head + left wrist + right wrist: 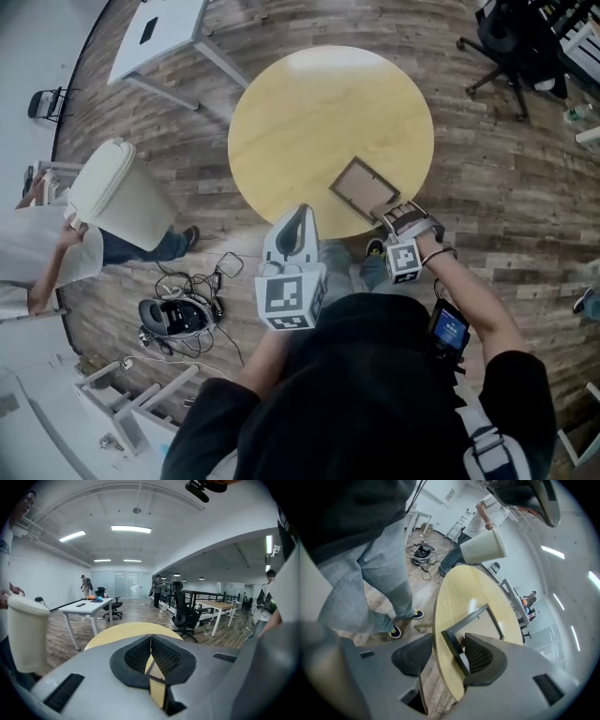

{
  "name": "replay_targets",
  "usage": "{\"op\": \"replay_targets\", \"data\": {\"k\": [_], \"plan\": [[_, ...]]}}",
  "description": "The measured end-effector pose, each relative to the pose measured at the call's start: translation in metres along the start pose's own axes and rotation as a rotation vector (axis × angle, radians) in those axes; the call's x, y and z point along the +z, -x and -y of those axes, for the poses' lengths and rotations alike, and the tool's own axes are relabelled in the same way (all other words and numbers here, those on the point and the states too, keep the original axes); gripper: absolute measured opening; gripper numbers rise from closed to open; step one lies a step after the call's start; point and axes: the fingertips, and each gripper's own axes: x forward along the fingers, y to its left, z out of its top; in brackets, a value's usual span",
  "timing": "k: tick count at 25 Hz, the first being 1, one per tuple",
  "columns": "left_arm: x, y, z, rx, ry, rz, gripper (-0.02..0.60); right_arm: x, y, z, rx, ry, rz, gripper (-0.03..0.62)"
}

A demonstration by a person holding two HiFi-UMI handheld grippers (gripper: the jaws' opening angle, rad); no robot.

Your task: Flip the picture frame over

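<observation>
Picture frame (pixel 364 187) lies flat on the round bench (pixel 309 112), close to the bench's near rim and on the person's right-hand part of it. One corner points at the rim. Can't tell which face is up.

Right gripper (pixel 445 656): jaws apart and tilted steeply down at the bench rim. The frame's near dark rail sits between them. One jaw is over the frame, at or just beside the rail. The other hangs off the bench rim, below the top, well clear of the frame. No squeeze on the frame yet.

Left gripper (pixel 151 651): jaws closed on each other with nothing between. It is held above the near rim of the bench, beside the frame, and is not touching it.

Step in hand, as I judge it: getting a pinch on the near rail so the frame can be tipped up and turned.

Doing it well:
- The lower jaw has to get under the rail, not under the bench top. Draw the frame slightly over the bench rim, or lever the rail up first.
- Close on the rail itself, square across it and away from the corner, so it doesn't twist out.
- Lift the near edge and pivot on the far edge, keeping that edge on the bench.
- The left gripper could steady the far edge against sliding.
- Risk: a thin, smooth rail may slip, and the frame could drop off the bench rim.
</observation>
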Motion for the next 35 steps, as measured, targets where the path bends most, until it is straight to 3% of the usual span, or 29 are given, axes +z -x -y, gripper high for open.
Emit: {"op": "replay_targets", "data": {"k": [6,11,18,24,26,32,35], "plan": [[0.001,-0.001,0.013,-0.013,-0.019,0.013,0.021,0.002,0.016,-0.013,0.055,-0.025,0.033,0.141],[0.001,-0.001,0.021,-0.010,-0.021,0.018,0.021,0.013,0.044,-0.001,0.080,-0.182,0.150,0.111],[0.012,0.002,0.010,0.000,-0.029,0.035,0.021,0.037,0.075,0.066,0.130,-0.659,0.352,0.086],[0.017,0.002,0.014,0.007,-0.037,0.041,0.021,0.025,0.099,0.110,0.320,-1.410,0.734,0.086],[0.017,0.002,0.012,0.007,-0.035,0.038,0.021,0.012,0.101,0.118,0.347,-1.596,0.813,0.086],[0.022,0.000,0.006,0.010,-0.035,0.042,0.021,-0.035,0.099,0.122,0.280,-1.926,0.907,0.081],[0.023,0.005,0.004,0.007,-0.035,0.042,0.021,-0.048,0.101,0.122,0.228,-2.020,0.926,0.080]]}}
